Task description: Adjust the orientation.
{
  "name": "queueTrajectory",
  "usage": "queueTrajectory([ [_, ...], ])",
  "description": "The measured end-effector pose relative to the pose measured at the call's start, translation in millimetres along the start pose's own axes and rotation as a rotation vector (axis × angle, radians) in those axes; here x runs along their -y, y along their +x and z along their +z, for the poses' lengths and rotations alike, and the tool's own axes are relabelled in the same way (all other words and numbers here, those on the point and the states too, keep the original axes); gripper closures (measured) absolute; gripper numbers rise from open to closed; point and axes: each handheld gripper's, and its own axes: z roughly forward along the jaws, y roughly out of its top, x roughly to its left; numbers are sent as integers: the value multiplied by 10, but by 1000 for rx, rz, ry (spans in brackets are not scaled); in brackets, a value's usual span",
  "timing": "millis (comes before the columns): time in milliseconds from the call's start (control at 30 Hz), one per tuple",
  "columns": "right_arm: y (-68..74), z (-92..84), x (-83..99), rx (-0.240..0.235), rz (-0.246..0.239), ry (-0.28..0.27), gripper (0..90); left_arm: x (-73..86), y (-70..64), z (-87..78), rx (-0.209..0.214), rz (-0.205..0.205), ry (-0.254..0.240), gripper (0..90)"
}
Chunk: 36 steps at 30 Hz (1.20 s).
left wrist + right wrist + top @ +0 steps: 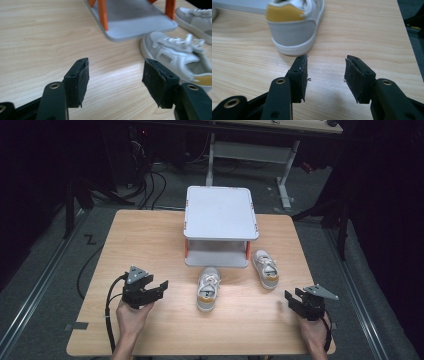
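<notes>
Dim room; grey floor [45, 285] (cables trailing, perhaps carpeted); another desk [280, 126] behind.

I can read no text, label, brand, number or sign anywhere in what I see from here. The two shoes carry no legible logo or lettering: the near shoe [208, 290] at the centre of the high view shows plain grey and white panels with a yellow heel patch, and the far shoe [265, 268] to its right is just as bare. The grey stand [220, 213] in the upper middle has a blank top, and the counter [150, 250] is plain wood grain. A dark zigzag mark [90, 239] lies on the floor at the left of the high view, but I cannot tell it as a letter.
</notes>
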Motion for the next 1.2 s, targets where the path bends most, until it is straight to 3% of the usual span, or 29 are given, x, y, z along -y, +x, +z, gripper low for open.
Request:
queueTrajectory([
  [133,21,-59,-56,-26,-6,-13,533,90,46,58,-33,3,13,381],
  [167,19,-107,-123,-81,13,-25,535,119,58,81,-43,-1,16,381],
  [300,29,-155,-208,-153,45,-41,548,184,70,168,-63,10,38,376],
  [333,63,-175,-280,-175,33,-49,557,208,68,211,-72,28,48,375],
  [467,138,-154,-436,-194,-1,-41,570,255,91,295,-92,22,59,371],
  [833,384,206,-822,-204,-73,64,597,342,166,391,-162,26,82,363],
  [967,454,442,-931,-159,-76,134,596,391,182,444,-182,39,102,362],
  [1200,493,654,-985,-116,-59,210,608,423,163,447,-186,48,102,355],
])
